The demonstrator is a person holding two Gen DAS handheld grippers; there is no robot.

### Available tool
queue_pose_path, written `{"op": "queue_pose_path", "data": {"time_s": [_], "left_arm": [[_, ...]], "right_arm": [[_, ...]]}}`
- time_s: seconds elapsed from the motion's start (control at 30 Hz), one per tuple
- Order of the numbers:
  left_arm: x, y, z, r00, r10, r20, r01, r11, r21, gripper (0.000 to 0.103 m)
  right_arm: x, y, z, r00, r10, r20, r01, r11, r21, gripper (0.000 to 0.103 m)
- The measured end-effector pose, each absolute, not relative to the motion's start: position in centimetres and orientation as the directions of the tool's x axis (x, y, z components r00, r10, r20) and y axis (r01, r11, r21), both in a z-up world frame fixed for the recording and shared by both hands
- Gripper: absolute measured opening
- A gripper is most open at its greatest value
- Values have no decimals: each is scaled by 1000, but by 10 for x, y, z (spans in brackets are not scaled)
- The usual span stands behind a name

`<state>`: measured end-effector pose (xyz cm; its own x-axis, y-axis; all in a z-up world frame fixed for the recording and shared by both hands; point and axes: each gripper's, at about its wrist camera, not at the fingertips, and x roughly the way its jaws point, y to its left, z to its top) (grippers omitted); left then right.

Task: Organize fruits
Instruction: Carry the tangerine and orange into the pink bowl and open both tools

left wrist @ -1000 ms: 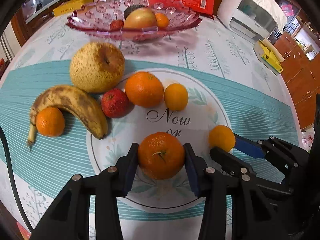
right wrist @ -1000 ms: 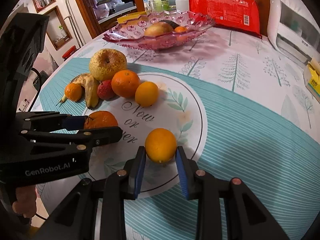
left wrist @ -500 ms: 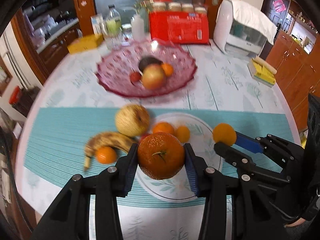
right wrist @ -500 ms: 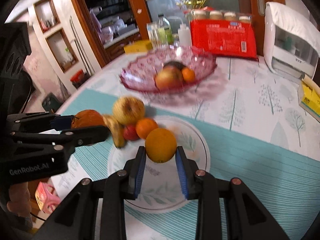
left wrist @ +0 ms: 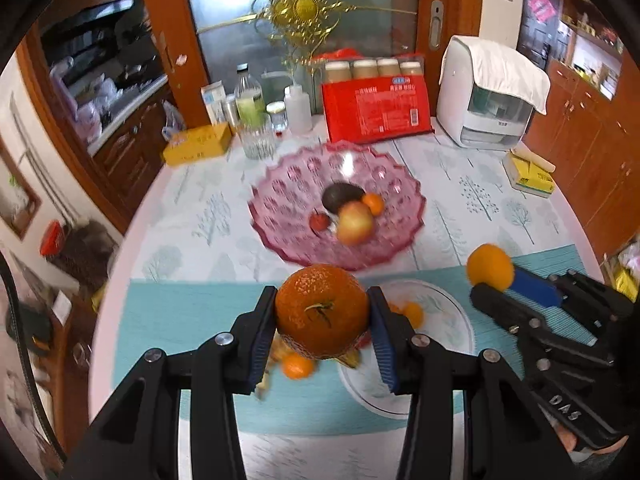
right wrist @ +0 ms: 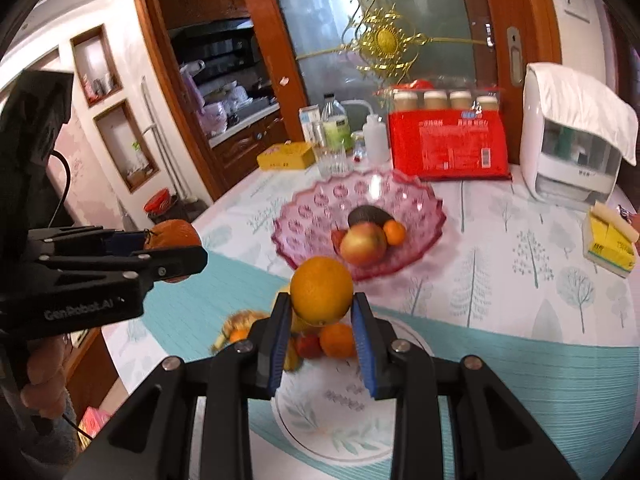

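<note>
My left gripper (left wrist: 322, 334) is shut on a large dark-orange mandarin (left wrist: 322, 312) with a green stem, held well above the table. My right gripper (right wrist: 320, 320) is shut on a smaller smooth orange (right wrist: 321, 290), also lifted; the same orange (left wrist: 490, 266) shows at the right of the left wrist view. The pink glass fruit bowl (left wrist: 288, 184) (right wrist: 316, 208) sits beyond, holding an apple (left wrist: 355, 222), an avocado, a small orange and a small red fruit. Below my grippers, a banana, small oranges (right wrist: 338, 340) and a red fruit lie on the table, partly hidden.
At the table's back stand a red package (left wrist: 376, 110), bottles and a glass (left wrist: 256, 136), a yellow box (left wrist: 198, 144) and a white appliance (left wrist: 488, 100). A yellow tissue pack (left wrist: 528, 172) lies at the right. A round white placemat (right wrist: 332, 420) lies under the loose fruit.
Both grippers have risen high above the table with their fruit still held. The view now looks down into the pink bowl, and the loose fruit appears smaller below.
</note>
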<state>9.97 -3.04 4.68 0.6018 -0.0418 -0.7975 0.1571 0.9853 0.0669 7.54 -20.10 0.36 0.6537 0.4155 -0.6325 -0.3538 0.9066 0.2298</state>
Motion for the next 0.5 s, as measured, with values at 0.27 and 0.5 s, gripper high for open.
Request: {"op": "queue_pose_path", "data": {"time_s": [0.27,0.5], "left_arm": [[168,12,118,686,-97,-722,278,951,136,43],[232,42,123,675,-168,-718,341,935,102,43]], "right_arm": [[118,-168,73,754,318,-575,-240,948,210,31],[166,-130,91,786,196,-586,-131,980,152,31]]}}
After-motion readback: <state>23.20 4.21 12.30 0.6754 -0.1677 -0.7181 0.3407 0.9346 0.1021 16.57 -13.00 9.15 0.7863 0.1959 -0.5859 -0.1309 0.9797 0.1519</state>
